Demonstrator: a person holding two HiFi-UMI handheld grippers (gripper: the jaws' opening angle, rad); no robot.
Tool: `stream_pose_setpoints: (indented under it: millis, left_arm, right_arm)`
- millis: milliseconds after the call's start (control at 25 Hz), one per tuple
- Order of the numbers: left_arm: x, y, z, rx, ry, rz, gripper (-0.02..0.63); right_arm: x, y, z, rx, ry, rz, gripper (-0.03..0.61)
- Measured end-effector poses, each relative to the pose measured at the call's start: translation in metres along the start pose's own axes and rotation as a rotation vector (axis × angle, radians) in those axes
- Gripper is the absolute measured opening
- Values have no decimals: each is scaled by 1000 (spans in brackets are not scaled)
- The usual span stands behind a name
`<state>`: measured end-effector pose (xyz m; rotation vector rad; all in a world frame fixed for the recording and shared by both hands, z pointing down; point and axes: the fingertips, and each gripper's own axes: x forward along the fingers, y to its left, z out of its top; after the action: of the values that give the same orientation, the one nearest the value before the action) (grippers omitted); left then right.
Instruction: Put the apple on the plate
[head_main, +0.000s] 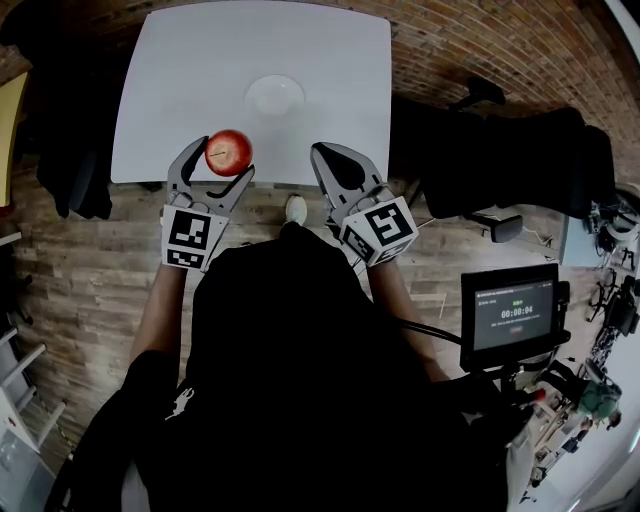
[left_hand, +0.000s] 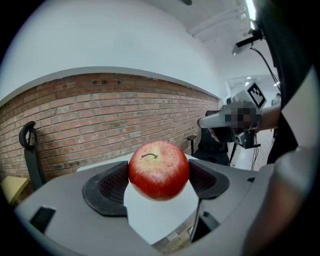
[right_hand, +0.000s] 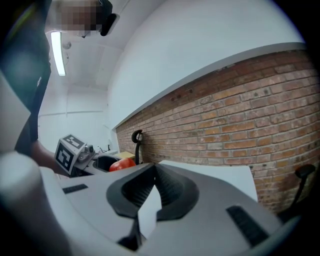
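Note:
A red apple (head_main: 229, 152) with a short stem is clamped between the two dark pads of my left gripper (head_main: 214, 160). It hangs over the near edge of the white table (head_main: 190, 90). In the left gripper view the apple (left_hand: 159, 170) fills the gap between the jaws, stem up. A white plate (head_main: 275, 96) rests in the middle of the table, beyond the apple and to its right. My right gripper (head_main: 322, 154) is shut with nothing in it, at the table's near edge right of the apple. From the right gripper view the apple (right_hand: 121, 164) shows at the left.
A brick wall (left_hand: 100, 120) runs behind the table. A dark office chair (head_main: 520, 150) stands to the table's right, and a screen on a stand (head_main: 512, 315) sits at the lower right. Wooden floor lies below the table's near edge.

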<state>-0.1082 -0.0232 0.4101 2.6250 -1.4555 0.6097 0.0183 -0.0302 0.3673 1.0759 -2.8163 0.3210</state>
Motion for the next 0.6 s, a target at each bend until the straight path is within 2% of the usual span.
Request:
stream_pose_setpoints:
  millis: [200, 480, 600]
  left_arm:
    - [5, 0, 5, -5, -1, 24, 382]
    - [111, -19, 22, -32, 68, 28, 382]
    - [114, -23, 21, -37, 77, 37, 382]
  right_arm:
    - [5, -6, 5, -19, -6, 31, 3]
    - [17, -114, -6, 37, 32, 75, 3]
    - [17, -120, -10, 33, 38, 93, 3]
